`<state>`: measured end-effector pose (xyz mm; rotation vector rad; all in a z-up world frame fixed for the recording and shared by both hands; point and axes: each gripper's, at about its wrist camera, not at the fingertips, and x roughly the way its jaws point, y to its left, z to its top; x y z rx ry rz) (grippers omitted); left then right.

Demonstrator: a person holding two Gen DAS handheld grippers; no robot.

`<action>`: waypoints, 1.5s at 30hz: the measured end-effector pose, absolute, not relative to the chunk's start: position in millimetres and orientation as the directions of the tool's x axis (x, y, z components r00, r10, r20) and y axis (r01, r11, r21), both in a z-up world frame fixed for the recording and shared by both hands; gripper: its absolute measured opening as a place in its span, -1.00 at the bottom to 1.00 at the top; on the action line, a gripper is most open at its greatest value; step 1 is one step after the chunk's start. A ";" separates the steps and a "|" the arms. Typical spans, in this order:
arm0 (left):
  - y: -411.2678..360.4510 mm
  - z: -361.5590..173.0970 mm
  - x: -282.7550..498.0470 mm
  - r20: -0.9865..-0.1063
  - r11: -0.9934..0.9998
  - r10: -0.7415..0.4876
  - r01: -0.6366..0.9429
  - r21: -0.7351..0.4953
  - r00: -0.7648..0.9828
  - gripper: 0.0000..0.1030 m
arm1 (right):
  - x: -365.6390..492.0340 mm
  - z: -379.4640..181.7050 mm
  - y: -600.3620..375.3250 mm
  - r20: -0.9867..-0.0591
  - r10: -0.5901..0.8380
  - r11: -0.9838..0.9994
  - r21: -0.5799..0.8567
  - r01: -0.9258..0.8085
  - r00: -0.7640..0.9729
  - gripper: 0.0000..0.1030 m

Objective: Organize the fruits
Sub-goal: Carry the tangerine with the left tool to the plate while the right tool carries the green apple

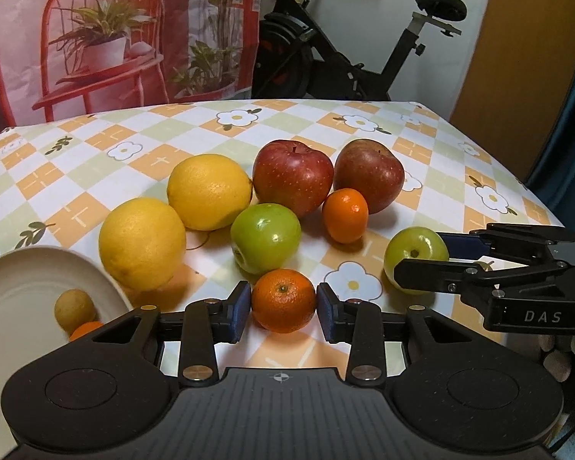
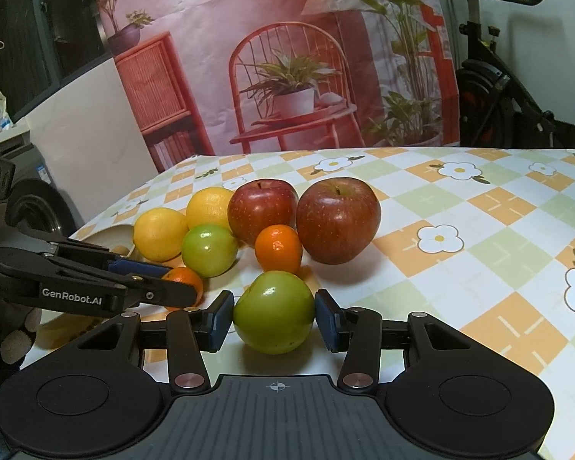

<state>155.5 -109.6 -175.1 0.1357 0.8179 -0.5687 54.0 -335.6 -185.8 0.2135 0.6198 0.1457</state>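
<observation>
In the left wrist view my left gripper (image 1: 283, 306) is shut on a small tangerine (image 1: 283, 299) that rests on the tablecloth, a blue pad pressed to each side. My right gripper (image 2: 274, 316) is shut on a green apple (image 2: 274, 312), also low on the table. The right gripper (image 1: 421, 257) shows in the left wrist view around that apple (image 1: 414, 247). Behind them lie two lemons (image 1: 142, 243) (image 1: 209, 191), two red apples (image 1: 293, 176) (image 1: 368, 178), another green apple (image 1: 265, 237) and a second tangerine (image 1: 345, 214).
A cream plate (image 1: 19, 283) at the near left holds a small tan fruit (image 1: 74, 308) and an orange one (image 1: 84, 329). The checked flower tablecloth (image 2: 479, 230) stretches bare to the right. An exercise bike (image 1: 326, 57) and a printed backdrop (image 2: 287, 57) stand beyond the table's far edge.
</observation>
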 end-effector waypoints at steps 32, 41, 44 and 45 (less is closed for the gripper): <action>28.1 -105.4 148.4 -0.648 0.934 -0.284 0.356 -0.022 0.707 -0.23 | 58.5 -179.9 -320.9 -0.584 0.184 0.972 0.228 -0.057 0.790 -0.17; 63.5 -110.2 179.1 -0.661 0.946 -0.271 0.322 -0.047 0.700 -0.23 | 80.6 -155.6 -258.0 -0.573 0.284 0.958 0.200 -0.204 0.769 -0.17; 63.6 -119.7 182.9 -0.671 0.937 -0.288 0.346 -0.050 0.683 -0.23 | 94.1 -150.6 -226.8 -0.591 0.326 0.944 0.168 -0.283 0.737 -0.17; 62.8 -123.4 184.5 -0.676 0.934 -0.291 0.354 -0.048 0.677 -0.23 | 98.9 -149.3 -216.3 -0.597 0.341 0.937 0.159 -0.310 0.726 -0.17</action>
